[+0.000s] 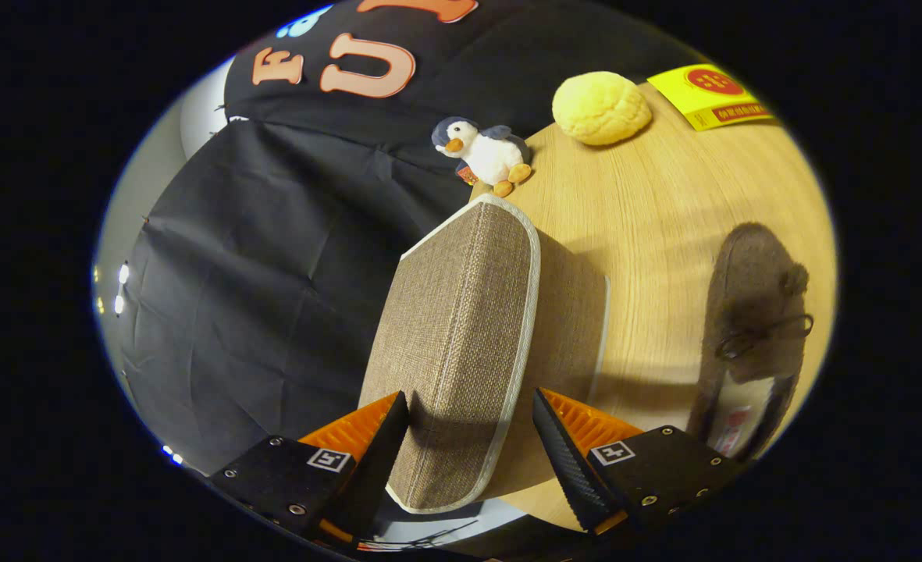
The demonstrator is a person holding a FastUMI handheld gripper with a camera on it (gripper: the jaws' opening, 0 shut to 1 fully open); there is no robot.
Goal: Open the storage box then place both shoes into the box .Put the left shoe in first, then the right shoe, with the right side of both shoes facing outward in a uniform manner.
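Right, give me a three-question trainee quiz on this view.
1. True or false: the gripper has both fingers pressed on the box lid.
2. Which toy sits beyond the box, near the table edge? A) penguin B) bear C) duck
3. Fill in: the brown ____ lies on the table beside the box.

Key:
1. False. The fingers straddle the lid with gaps on each side.
2. A, the penguin.
3. Shoe.

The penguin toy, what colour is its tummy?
White, on the penguin toy in the gripper view, beyond the open claw.
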